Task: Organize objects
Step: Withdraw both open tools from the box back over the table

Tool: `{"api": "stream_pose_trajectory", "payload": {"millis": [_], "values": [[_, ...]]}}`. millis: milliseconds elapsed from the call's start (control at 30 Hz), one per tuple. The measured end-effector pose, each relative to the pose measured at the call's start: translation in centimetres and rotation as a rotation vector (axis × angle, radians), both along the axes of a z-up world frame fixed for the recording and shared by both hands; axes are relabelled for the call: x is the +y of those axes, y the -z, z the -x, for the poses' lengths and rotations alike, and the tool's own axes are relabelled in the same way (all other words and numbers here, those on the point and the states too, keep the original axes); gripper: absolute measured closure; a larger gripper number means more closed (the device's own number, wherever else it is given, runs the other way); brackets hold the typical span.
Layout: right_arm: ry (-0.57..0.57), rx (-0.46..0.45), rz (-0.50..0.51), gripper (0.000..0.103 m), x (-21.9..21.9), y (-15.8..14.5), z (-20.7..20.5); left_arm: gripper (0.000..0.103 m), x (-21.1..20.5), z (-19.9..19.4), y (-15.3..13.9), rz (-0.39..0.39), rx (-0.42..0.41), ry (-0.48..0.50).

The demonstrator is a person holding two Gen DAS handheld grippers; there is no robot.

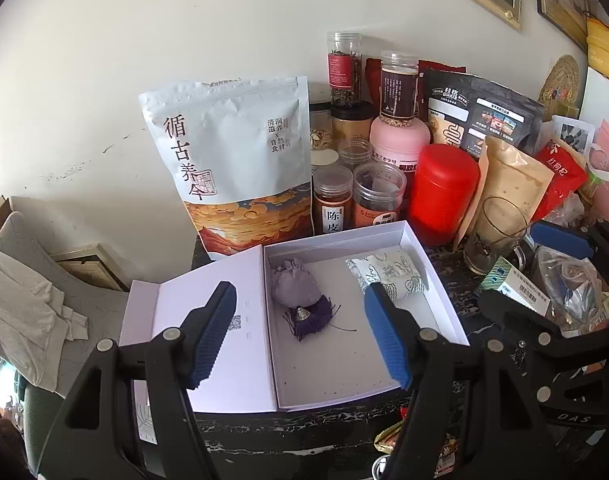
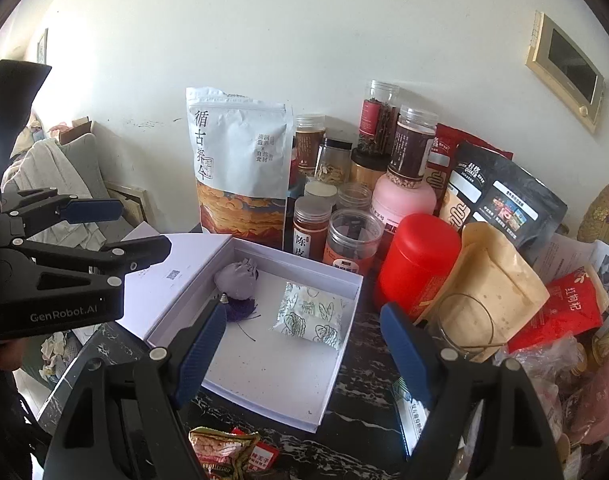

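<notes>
Both claws, left claw (image 1: 300, 336) and right claw (image 2: 304, 356), agape, empty; "GenRobot.AI" on left; "陈皮" jar (image 2: 309, 228) 12 o'clock of white box (image 2: 264, 364).

Both wrist cameras look downward and forward from close above a dark table (image 1: 344, 412), toward the wall. Each shows the open white box (image 1: 444, 304) (image 2: 344, 312); the right view looks from farther right.

A black marble table (image 2: 356, 408) carries an open white box (image 2: 344, 344), jars, pouches and a red canister (image 2: 418, 260).
</notes>
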State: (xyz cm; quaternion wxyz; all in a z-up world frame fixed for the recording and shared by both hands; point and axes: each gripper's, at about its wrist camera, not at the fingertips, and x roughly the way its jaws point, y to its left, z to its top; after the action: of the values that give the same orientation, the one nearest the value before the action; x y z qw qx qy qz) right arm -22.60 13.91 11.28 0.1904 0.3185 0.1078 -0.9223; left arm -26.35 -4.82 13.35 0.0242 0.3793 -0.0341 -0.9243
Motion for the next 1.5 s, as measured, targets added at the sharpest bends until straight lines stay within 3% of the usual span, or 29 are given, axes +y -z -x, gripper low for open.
{"api": "stream_pose_trajectory", "payload": {"millis": [500,1000,1500], "values": [[0.018,0.004,0.006,0.023,2.2,-0.2,-6.3,0.038,2.2,-7.4,-1.4,-0.017,0.009,0.03],[0.038,-0.021,0.013,0.023,3.6,1.4,-10.9,0.038,2.0,-13.6,-0.1,-0.048,-0.005,0.017],[0.057,-0.093,0.034,0.023,4.0,5.2,-14.6,0.038,2.9,-19.2,2.7,-0.056,-0.031,0.047]]}}
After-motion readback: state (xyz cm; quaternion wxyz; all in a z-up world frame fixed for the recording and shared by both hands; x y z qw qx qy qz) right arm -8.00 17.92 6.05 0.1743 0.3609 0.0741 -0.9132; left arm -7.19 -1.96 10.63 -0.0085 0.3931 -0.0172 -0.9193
